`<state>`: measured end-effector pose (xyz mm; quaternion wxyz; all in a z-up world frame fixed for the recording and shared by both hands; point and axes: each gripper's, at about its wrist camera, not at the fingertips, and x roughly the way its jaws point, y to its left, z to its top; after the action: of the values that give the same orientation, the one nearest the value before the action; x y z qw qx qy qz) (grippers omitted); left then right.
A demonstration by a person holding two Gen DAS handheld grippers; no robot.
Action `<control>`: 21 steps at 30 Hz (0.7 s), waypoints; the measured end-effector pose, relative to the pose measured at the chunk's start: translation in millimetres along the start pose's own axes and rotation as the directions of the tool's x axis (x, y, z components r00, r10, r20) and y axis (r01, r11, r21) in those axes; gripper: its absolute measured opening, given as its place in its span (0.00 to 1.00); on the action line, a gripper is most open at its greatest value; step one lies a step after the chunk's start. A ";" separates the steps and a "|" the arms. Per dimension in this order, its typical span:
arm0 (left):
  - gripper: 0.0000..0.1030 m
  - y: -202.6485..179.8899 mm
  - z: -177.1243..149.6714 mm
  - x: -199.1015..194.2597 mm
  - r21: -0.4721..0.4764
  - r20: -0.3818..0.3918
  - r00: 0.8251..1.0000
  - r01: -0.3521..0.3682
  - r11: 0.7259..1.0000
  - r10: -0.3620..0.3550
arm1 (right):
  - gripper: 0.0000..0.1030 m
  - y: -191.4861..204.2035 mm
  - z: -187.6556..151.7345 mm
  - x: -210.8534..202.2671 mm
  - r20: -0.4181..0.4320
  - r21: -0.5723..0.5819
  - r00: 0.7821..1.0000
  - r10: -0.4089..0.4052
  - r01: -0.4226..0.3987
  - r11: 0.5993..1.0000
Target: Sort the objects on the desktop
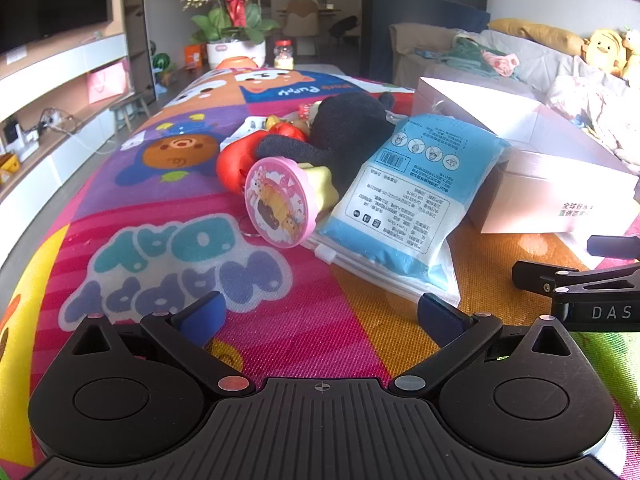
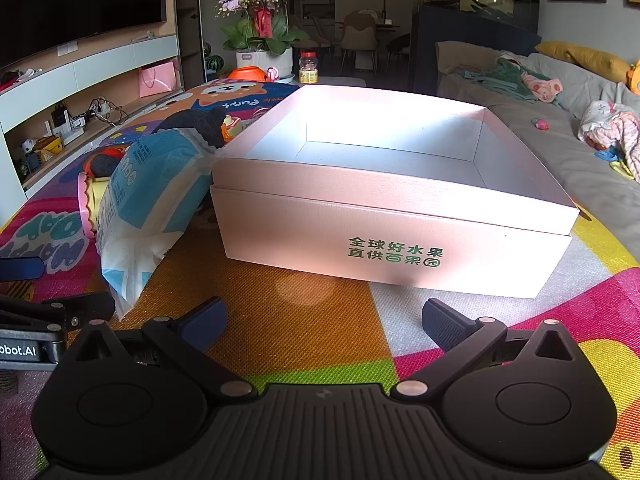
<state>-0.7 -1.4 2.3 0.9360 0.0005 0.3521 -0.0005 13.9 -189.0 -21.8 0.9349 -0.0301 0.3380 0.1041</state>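
Left wrist view
- Left gripper (image 1: 320, 314): we see its two blue-padded fingers (image 1: 202, 314) spread wide, nothing between them, hovering low over the colourful mat (image 1: 160, 216).
- Right gripper (image 1: 576, 280): we see only black linkage and one blue pad at the right edge; we cannot tell its spread from here.
- Pile count: we count one blue-and-white packet (image 1: 400, 196), one black plush toy (image 1: 344, 132), one pink round disc (image 1: 276, 204) with cartoon print (standing on edge against a yellow piece), one red toy (image 1: 234, 164).
- Packet position: leaning on the black plush toy, its right edge touching the pink box (image 1: 540, 184); its near corner lies just ahead of the right finger.

Right wrist view
- Right gripper (image 2: 324, 320): we record both fingers (image 2: 444, 322) wide apart, holding nothing, above the mat (image 2: 304, 320).
- Boxes: one pink box (image 2: 400, 220), open on top, interior bare (green characters printed on the front wall), straight ahead of the gripper.
- Packet (image 2: 148, 196): one, slumped against the box's left wall, tilted.
- Behind the packet: black plush toy (image 2: 200, 124) and the pink disc (image 2: 85, 204), seen edge-on.
- Left gripper (image 2: 36, 292): partly in view at the left edge, one blue pad visible.
- Background: one potted orchid (image 2: 260, 24), one jar (image 2: 308, 66), at the far end of the table.
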 end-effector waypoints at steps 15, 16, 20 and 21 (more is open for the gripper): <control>1.00 1.8 -1.3 2.8 0.003 0.002 1.000 0.000 1.000 0.000 | 1.00 1.4 0.6 0.3 0.000 -0.001 1.000 -0.001 0.001 1.000; 1.00 1.5 -1.5 2.7 0.003 0.003 1.000 0.000 1.000 0.000 | 1.00 1.3 0.5 0.3 0.000 -0.002 1.000 -0.001 0.001 1.000; 1.00 2.1 -2.0 0.9 0.003 0.004 1.000 -0.002 1.000 0.002 | 1.00 1.7 0.6 0.9 0.000 0.000 1.000 0.000 0.000 1.000; 1.00 2.6 -2.1 0.6 0.003 0.004 1.000 -0.003 1.000 0.003 | 1.00 2.2 0.7 1.1 0.000 0.000 1.000 0.000 0.000 1.000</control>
<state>-1.6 1.2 0.3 0.9367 0.0023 0.3502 0.0004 14.7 -186.6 -21.9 0.9349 -0.0303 0.3380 0.1041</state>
